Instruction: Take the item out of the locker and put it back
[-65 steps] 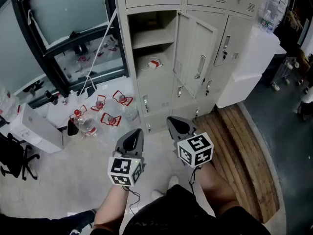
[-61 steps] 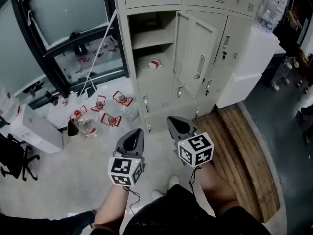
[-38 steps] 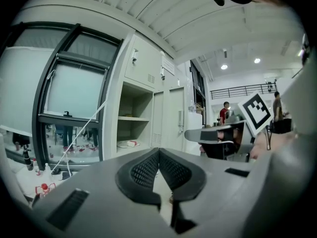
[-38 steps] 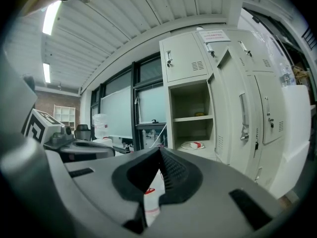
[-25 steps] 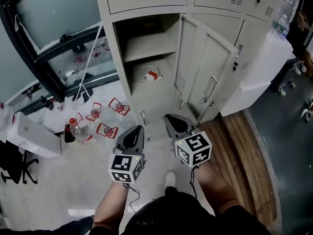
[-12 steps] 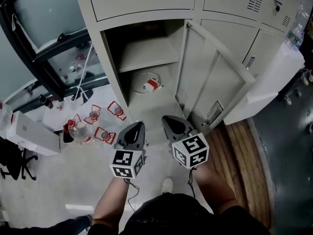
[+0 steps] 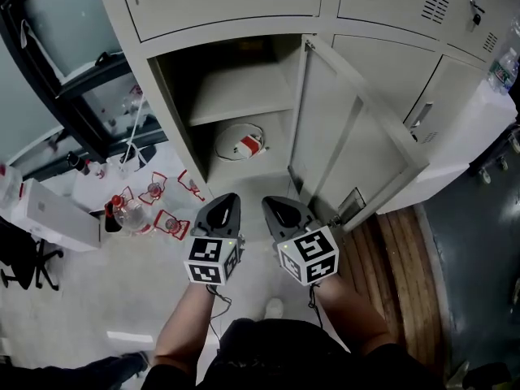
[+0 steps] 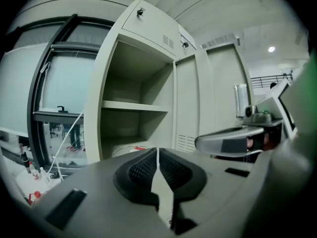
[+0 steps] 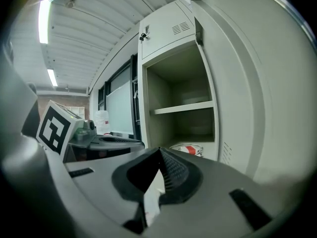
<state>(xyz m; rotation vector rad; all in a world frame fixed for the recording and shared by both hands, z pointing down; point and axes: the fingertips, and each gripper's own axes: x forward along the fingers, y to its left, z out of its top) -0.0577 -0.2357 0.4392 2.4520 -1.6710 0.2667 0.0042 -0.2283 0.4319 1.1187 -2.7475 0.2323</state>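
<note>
Nothing is done yet: the white-and-red item (image 7: 241, 141) is left lying inside the open locker (image 7: 165, 104), ahead of the left tool (image 7: 228, 198) and the right tool (image 7: 270, 202), both held fully closed with nothing gripped.

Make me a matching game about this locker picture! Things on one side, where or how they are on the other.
Things:
1 door
2 item
3 left gripper
4 bottle

Place or state:
A on the floor
B shut
C open
D under the shelf

Pairs: 1-C, 2-D, 3-B, 4-A
</note>
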